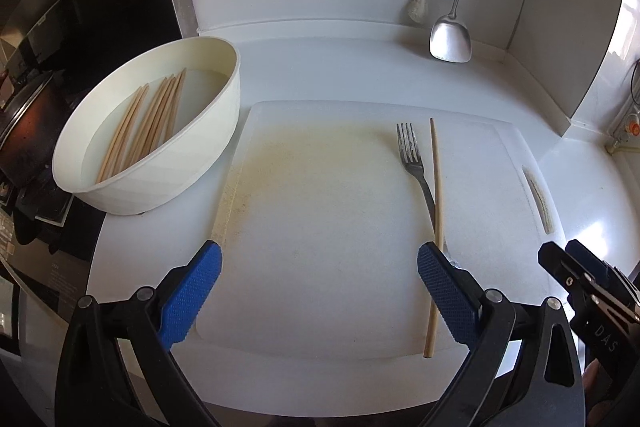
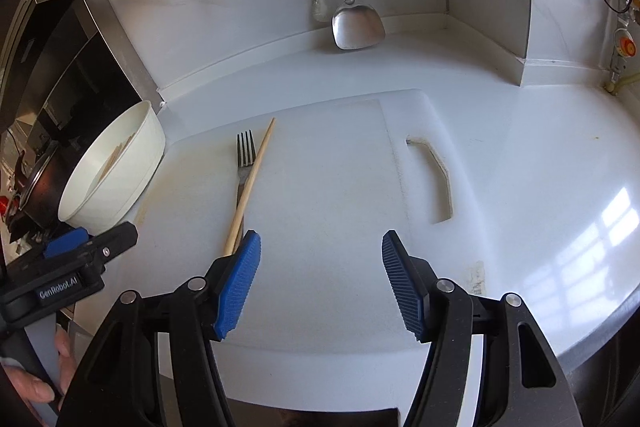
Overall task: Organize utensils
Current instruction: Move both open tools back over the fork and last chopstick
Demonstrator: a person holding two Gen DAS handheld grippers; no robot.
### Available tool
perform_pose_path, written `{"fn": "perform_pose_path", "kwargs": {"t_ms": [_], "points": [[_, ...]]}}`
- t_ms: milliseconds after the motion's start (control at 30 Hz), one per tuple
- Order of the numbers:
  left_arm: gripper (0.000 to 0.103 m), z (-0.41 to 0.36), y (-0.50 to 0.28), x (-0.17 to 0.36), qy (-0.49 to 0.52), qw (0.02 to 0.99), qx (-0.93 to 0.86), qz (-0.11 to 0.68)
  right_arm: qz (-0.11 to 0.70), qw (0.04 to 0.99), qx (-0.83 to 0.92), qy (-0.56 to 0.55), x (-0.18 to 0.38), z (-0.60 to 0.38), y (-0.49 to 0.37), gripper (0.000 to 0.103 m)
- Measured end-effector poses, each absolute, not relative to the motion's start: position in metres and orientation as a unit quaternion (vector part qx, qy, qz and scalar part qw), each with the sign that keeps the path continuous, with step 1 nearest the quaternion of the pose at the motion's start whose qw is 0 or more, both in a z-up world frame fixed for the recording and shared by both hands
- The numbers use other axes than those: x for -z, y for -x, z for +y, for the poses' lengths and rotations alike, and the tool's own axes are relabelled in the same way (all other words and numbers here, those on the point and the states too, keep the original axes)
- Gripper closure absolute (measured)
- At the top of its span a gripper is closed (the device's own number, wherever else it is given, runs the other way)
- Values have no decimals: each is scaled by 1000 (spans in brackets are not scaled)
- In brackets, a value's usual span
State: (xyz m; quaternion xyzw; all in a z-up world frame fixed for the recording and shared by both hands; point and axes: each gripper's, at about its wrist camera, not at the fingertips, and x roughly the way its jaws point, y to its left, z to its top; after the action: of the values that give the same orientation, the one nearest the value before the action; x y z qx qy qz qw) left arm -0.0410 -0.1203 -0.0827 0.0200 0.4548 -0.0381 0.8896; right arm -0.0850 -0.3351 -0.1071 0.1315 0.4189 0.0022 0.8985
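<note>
Left wrist view: fork [image 1: 414, 163] and single chopstick [image 1: 437, 223] lie side by side on the cutting board [image 1: 320, 227], touching; more chopsticks [image 1: 148, 123] sit in the bowl [image 1: 168, 179]. Left gripper [image 1: 318, 269] and right gripper [image 2: 320, 251] are both spread wide, holding nothing.

Fork [image 2: 245, 163] handle hidden under chopstick [image 2: 252, 183], hand-held gripper pad.

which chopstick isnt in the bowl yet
The lone chopstick on the cutting board, lying over the fork; the others sit in the white bowl.
</note>
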Motion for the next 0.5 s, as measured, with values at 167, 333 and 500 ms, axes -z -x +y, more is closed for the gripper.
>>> {"fn": "perform_pose_path", "kwargs": {"t_ms": [167, 333, 500], "points": [[6, -106, 40, 94, -18, 894, 23, 447, 406, 903, -13, -136, 117, -316, 66, 42], [6, -88, 34, 106, -9, 896, 16, 443, 410, 906, -20, -107, 130, -287, 58, 42], [6, -78, 32, 115, 3, 902, 18, 432, 393, 917, -18, -65, 140, -265, 59, 42]]}}
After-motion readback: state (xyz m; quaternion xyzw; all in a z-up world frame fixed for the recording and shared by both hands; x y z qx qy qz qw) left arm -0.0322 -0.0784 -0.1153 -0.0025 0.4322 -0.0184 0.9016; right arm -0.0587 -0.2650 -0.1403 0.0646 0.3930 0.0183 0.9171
